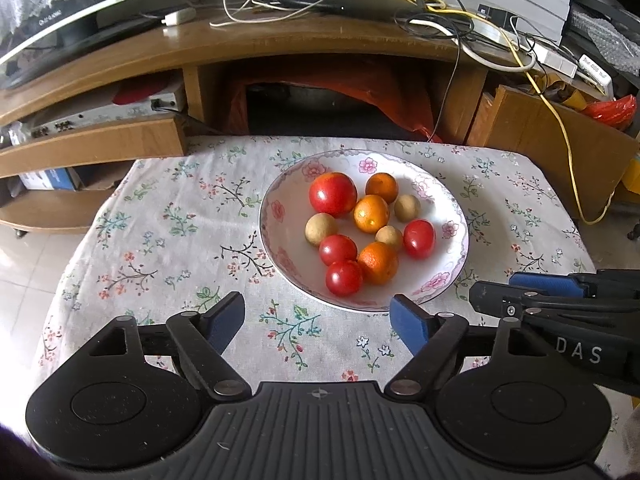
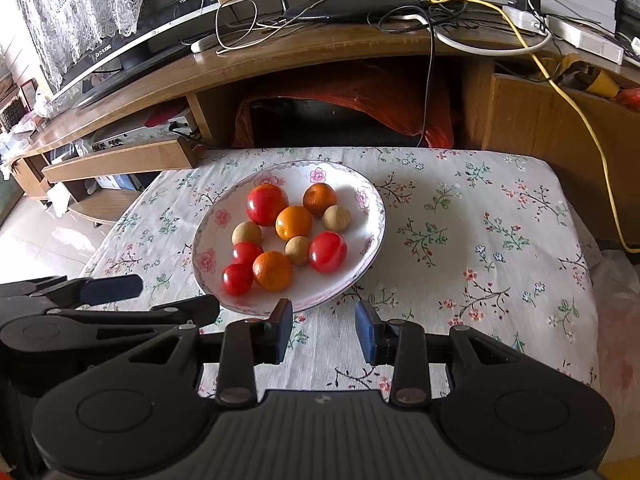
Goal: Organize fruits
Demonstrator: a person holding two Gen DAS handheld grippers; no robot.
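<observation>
On the flowered tablecloth (image 1: 168, 216), near the middle of the table, stands a shallow plate (image 1: 288, 216) that holds all the fruit: four red tomatoes, three oranges and three small tan fruits, loosely clustered, several touching.

Left gripper (image 1: 318, 322): jaws wide apart, nothing between them, poised just in front of the plate's near rim. Right gripper (image 2: 323, 330): jaws narrowly apart, also empty, close to the near rim.

Hazards, as judged from this layout:
- The fruits are round and smooth. A pinch placed off-centre would likely squirt one out across the plate or onto the cloth.
- Neighbours in contact may be nudged and roll when a finger enters the cluster.
- The front tomato (image 1: 344, 278) lies against an orange (image 1: 378, 263); little room exists for a finger between them.
- A finger pressing down on the rim could tip the plate.
- The two grippers sit close together and could collide.
- Excess squeeze would bruise a tomato.

Orientation: the fruits are near-spherical, with no usable long axis. The tomato at the right (image 1: 419, 239) is slightly oval, its longer dimension roughly upright in the left view.
</observation>
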